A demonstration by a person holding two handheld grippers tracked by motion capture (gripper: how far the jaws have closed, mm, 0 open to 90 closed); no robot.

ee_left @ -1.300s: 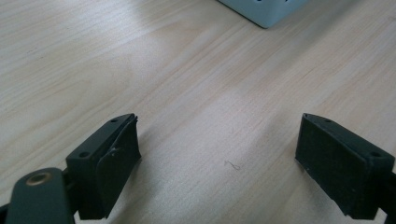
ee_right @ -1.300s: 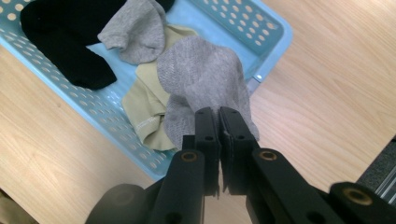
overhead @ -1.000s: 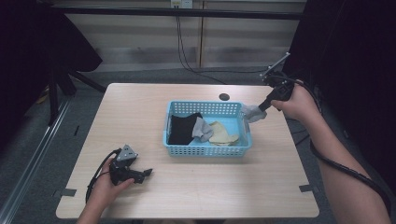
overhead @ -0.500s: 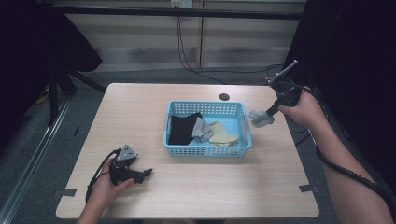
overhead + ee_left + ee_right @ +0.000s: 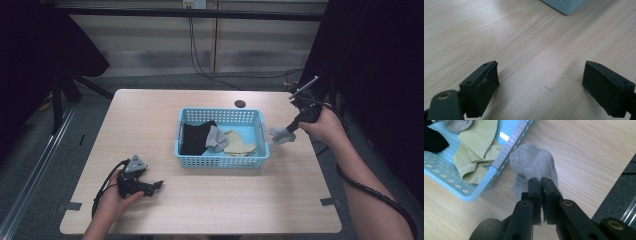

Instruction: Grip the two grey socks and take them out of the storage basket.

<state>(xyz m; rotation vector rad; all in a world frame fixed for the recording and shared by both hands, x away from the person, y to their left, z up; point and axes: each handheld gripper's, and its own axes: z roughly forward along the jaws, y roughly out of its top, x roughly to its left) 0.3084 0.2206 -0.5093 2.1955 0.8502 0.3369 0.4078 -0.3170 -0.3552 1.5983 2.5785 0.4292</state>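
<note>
Overhead, right gripper (image 5: 289, 131) pinching grey sock (image 5: 534, 162), basket (image 5: 260, 161) alongside.

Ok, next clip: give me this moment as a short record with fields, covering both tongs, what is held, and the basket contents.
left tongs: open, low over bare table, holding nothing
right tongs: shut on grey sock
grey sock position: outside the basket, beside its right wall
basket contents: black garment, another grey sock, yellow-green socks
</note>
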